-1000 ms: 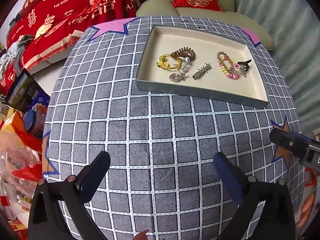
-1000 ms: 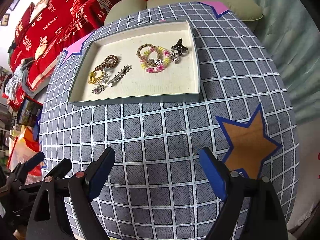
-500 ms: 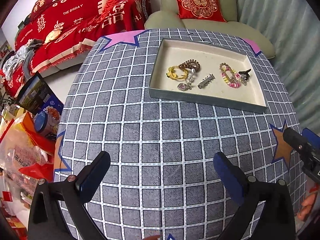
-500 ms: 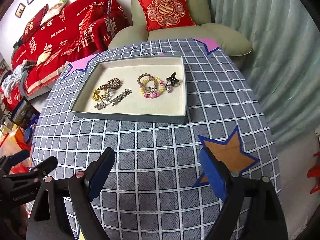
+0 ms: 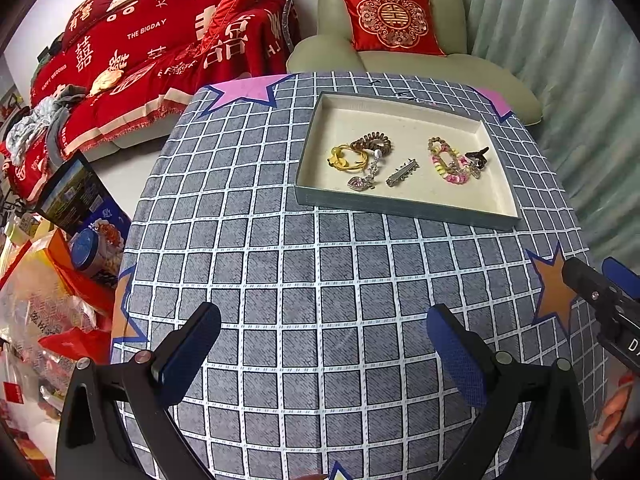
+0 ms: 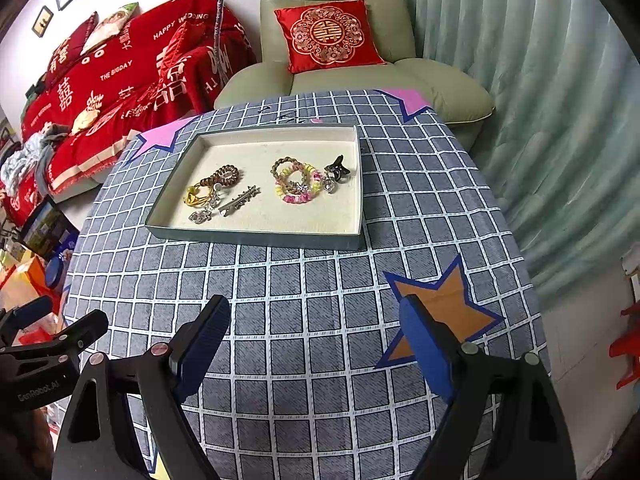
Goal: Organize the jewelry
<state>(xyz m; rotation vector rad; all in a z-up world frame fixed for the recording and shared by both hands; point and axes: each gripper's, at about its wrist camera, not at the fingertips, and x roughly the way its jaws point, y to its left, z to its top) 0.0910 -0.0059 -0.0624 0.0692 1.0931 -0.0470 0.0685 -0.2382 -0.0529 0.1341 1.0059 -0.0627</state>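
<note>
The jewelry lies in a shallow grey tray point(image 6: 256, 236) with a cream lining, in the upper middle of both wrist views, in two clusters. On the left of the tray sit a brown spiral hair tie point(image 6: 226, 174), a yellow elastic loop point(image 6: 196, 195), a dangling heart pendant point(image 6: 200, 216) and a silver barrette point(image 6: 239, 202). On the right lie a pink-and-yellow bracelet point(image 6: 298, 190) overlapping a brown braided one, with a small dark claw clip point(image 6: 338, 168) just beside them.

All of it looks light. The ties and bracelets should be soft and springy, best pinched across one strand of the loop. The barrette looks stiff and slick, so a grip across its narrow width seems safest. Overlapping pieces may drag each other.

The left gripper point(image 5: 324, 356) and right gripper point(image 6: 314, 344) both hover at the lower frame with jaws spread wide and empty, well apart from the tray.

The table wears a grey checked cloth point(image 6: 320, 320) with star patches, likely offering good friction. Beyond it stand a green armchair point(image 6: 340, 20) with a red cushion, and a red-draped sofa point(image 6: 120, 80) at upper left.
</note>
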